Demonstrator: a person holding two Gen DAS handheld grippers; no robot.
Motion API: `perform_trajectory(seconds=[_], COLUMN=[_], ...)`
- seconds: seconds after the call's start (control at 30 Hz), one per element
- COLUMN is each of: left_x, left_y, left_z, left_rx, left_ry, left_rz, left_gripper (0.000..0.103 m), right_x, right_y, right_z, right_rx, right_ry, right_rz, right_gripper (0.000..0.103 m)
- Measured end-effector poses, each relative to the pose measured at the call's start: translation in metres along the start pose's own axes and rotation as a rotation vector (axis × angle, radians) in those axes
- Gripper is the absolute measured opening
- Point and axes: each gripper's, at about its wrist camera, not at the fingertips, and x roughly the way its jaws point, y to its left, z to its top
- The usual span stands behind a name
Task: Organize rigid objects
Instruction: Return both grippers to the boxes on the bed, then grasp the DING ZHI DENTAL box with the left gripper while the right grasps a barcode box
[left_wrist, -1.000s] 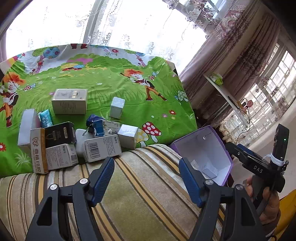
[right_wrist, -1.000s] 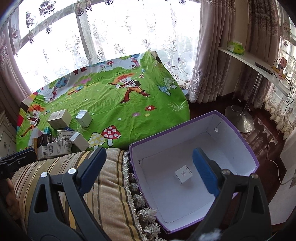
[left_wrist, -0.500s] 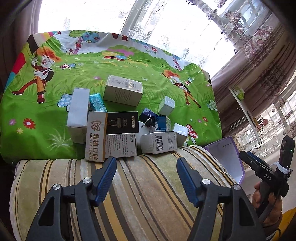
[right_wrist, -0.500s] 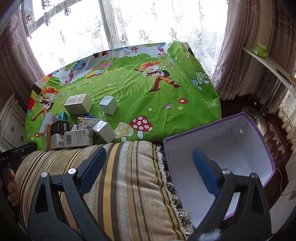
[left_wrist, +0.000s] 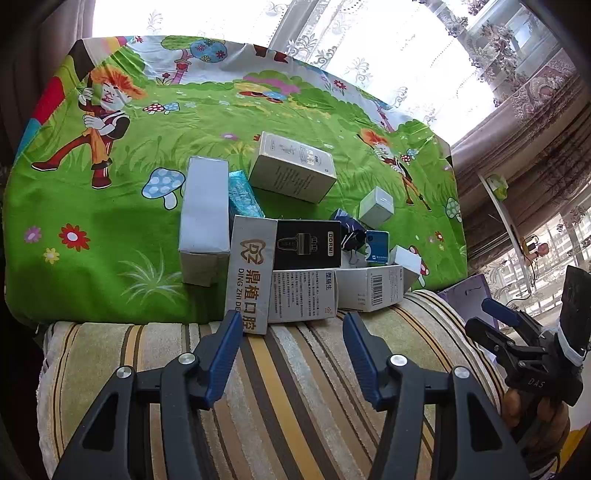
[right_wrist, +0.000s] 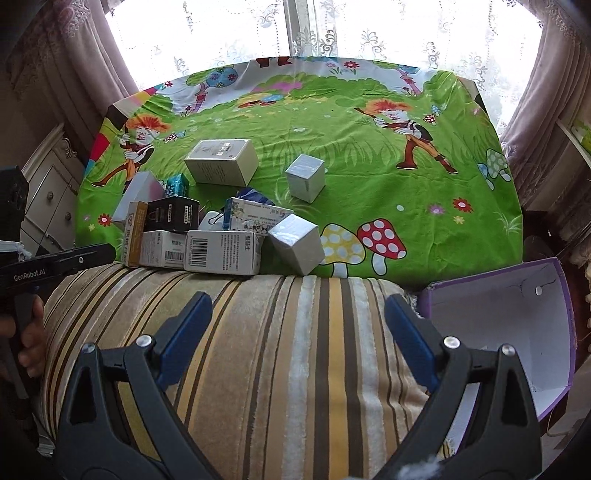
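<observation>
A pile of small cartons lies on the green cartoon cloth (left_wrist: 110, 236) at the cushion's far edge. It includes a tall "DZ" box (left_wrist: 251, 273), a black box (left_wrist: 308, 243), a barcode box (left_wrist: 369, 288) and a silver cube (right_wrist: 301, 243). My left gripper (left_wrist: 291, 325) hovers over the striped cushion (left_wrist: 295, 387) just short of the pile, its jaws closing with nothing between them. My right gripper (right_wrist: 297, 301) stands open and empty above the same cushion (right_wrist: 295, 350). The purple box (right_wrist: 498, 321) with a white inside sits at its right.
A cream box (right_wrist: 221, 160) and a small white cube (right_wrist: 306, 177) stand apart farther back on the cloth. A lace-curtained window runs behind the table. A white cabinet (right_wrist: 48, 192) stands at the left. A hand holds the right gripper's handle (left_wrist: 532, 369).
Both views have swung left, from the purple box toward the pile of cartons, which now looks nearer. The left jaws have narrowed. The purple box has slid to the right edge.
</observation>
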Motion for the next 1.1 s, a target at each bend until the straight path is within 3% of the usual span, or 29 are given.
perform_trajectory(seconds=[0.5,0.87,1.1], left_x=[0.025,0.037,0.041], left_y=[0.022,0.025,0.027], left_z=[0.015,0.017,0.019], left_rx=[-0.015,-0.005,-0.009], left_ry=[0.061,0.076,0.074], left_rz=[0.039,0.045,0.030], left_gripper=[0.054,0.054,0.046], right_x=[0.054,0.084,0.096], right_y=[0.037,0.056,0.058], right_z=[0.026,0.039,0.044], right_rx=[-0.072,-0.103,-0.096], right_ry=[0.125,0.185,0.209], right_rz=[0.086,0.091,0.082], right_gripper=[0.096,0.096,0.096])
